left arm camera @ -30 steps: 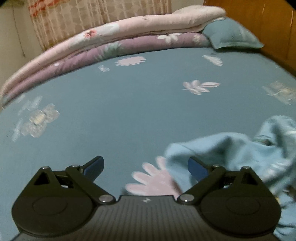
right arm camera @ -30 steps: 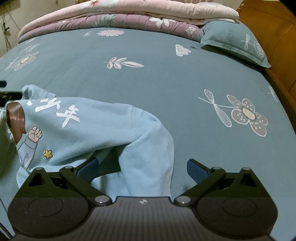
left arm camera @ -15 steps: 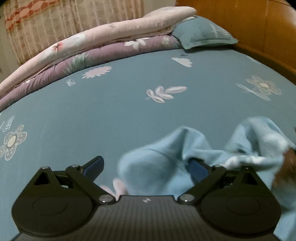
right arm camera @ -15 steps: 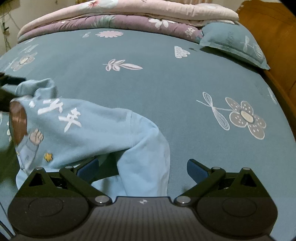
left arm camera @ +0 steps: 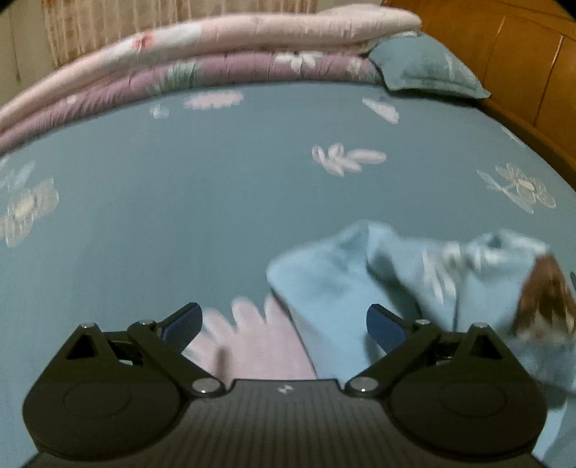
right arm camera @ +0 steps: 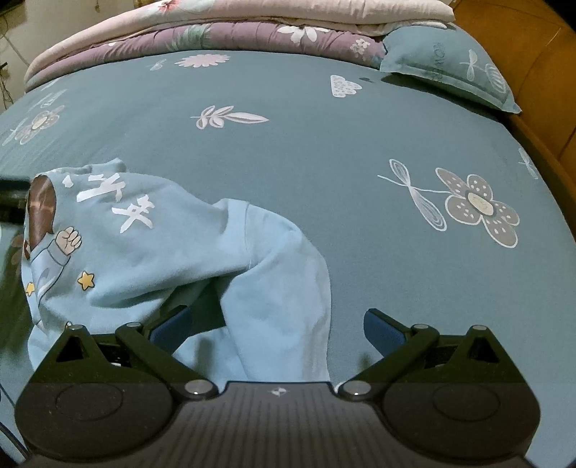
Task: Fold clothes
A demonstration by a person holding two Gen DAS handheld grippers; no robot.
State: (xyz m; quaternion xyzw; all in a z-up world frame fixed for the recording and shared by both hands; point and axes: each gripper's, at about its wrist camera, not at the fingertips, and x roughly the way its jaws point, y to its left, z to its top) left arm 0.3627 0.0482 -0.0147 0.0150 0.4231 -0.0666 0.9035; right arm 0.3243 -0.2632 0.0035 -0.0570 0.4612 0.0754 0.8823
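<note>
Bed: a teal sheet printed with flowers and leaves covers it, and it carries everything here.

Sweatshirt: the light blue sweatshirt lies crumpled on the sheet, low and to the left in the right wrist view, low and to the right in the left wrist view. Its front faces up, showing white characters, a cartoon figure with a raised fist and small yellow stars.

Sleeve: one sleeve bends down from the shoulder seam and runs between the fingers of the right hand-held gripper.

Left hand-held gripper: the left hand-held gripper has its jaws spread wide, holding nothing. A pink flower print shows between the fingers, and the edge of the sweatshirt reaches in from the right, by the right finger. This view is blurred.

Right hand-held gripper: the right hand-held gripper is also spread wide, with the sleeve lying in the gap and not pinched. Whether the fingers touch the cloth, I cannot tell.

Quilts: a pink quilt is stacked on a purple quilt along the far edge of the bed.

Pillow: a teal pillow lies at the far right, beside the quilts.

Headboard: a brown wooden headboard runs along the right side.
</note>
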